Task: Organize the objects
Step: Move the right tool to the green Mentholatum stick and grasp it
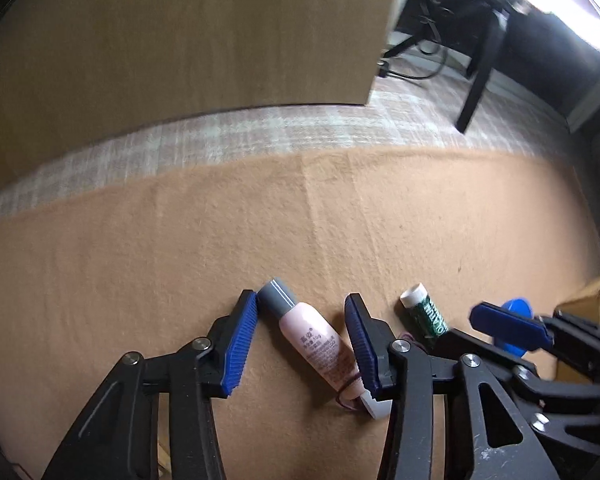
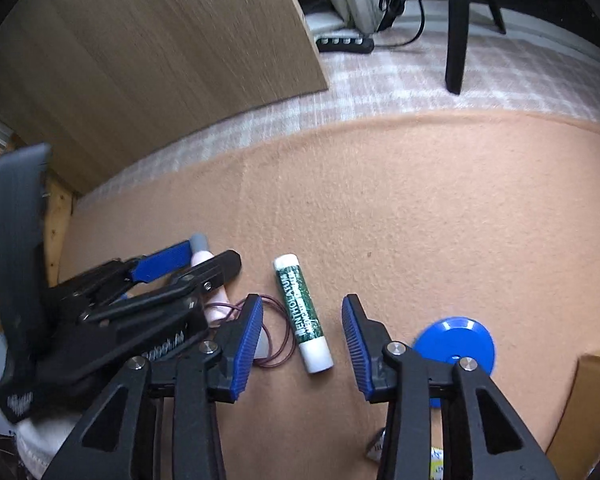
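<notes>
L wrist view: the left gripper (image 1: 302,344) is seen open astride 1 pink tube (image 1: 314,340) with a grey cap, lying on the tan blanket (image 1: 180,248), pads not pressed on it, its tail end hidden by the right pad; 1 green lip balm (image 1: 424,314) is half covered beside it, and the blue disc (image 1: 516,312) is mostly blocked by the right gripper's pad. R wrist view: the right gripper (image 2: 304,332) is held open around the lip balm (image 2: 304,314), not touching; 1 blue disc (image 2: 456,342) is partly cut off by its right finger, 1 thin hair tie (image 2: 276,334) is half hidden, and the pink tube (image 2: 202,258) is nearly all covered by the left gripper (image 2: 188,262).
</notes>
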The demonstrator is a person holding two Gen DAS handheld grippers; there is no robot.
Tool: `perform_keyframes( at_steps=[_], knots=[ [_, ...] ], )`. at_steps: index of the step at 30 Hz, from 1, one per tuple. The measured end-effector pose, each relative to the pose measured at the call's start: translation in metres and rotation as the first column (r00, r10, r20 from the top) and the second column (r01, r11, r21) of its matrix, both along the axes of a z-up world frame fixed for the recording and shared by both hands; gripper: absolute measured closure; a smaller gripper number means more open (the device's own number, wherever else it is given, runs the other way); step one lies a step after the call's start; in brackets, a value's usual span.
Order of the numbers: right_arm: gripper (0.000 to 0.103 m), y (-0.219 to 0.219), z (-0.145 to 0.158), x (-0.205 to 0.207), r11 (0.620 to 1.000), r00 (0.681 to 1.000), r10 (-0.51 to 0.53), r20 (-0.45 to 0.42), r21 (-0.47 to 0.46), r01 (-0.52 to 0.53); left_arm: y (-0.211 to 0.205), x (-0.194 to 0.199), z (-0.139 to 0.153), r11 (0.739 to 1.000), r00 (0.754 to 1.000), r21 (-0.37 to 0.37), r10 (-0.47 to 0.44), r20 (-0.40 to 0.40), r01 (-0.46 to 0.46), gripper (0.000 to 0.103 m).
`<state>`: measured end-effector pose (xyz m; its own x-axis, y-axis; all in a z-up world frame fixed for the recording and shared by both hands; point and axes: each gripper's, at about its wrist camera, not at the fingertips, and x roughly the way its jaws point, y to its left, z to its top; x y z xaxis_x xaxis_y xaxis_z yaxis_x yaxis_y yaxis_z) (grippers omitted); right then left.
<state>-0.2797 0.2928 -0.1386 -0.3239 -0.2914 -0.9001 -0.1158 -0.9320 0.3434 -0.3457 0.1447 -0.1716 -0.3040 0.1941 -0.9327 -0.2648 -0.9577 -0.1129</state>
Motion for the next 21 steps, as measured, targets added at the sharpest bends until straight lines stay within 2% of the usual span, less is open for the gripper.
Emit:
perform_keyframes(
  at_steps=[3,5,8,14,21],
  knots=[
    [0.076,0.005,-0.011,0.002,0.999,0.999,-0.017,0.027,-0.037,0.018,0.004,0.007,0.000,0.999,0.999,-0.009,-0.034,-0.005,0.034,0.057],
    [0.085,0.008,-0.012,0.004,0.998,0.999,-0.021,0.034,-0.059,0.023,0.007,0.012,-0.001,0.999,0.999,-0.014,-0.050,-0.004,0.050,0.058],
    [0.088,0.008,-0.014,0.012,0.998,0.999,-0.014,0.038,-0.064,0.016,0.011,0.024,-0.001,0.996,0.996,-0.040,-0.084,-0.014,0.084,0.060],
    [0.089,0.007,-0.014,0.038,0.997,0.999,-0.010,0.046,-0.070,0.014,0.021,0.065,-0.003,0.983,0.985,-0.081,-0.167,-0.037,0.163,0.066],
    [0.089,-0.008,-0.012,0.076,0.997,0.998,0.033,0.056,-0.069,-0.029,0.009,0.121,-0.002,0.980,0.981,-0.040,-0.194,-0.012,0.193,0.072]
  ],
)
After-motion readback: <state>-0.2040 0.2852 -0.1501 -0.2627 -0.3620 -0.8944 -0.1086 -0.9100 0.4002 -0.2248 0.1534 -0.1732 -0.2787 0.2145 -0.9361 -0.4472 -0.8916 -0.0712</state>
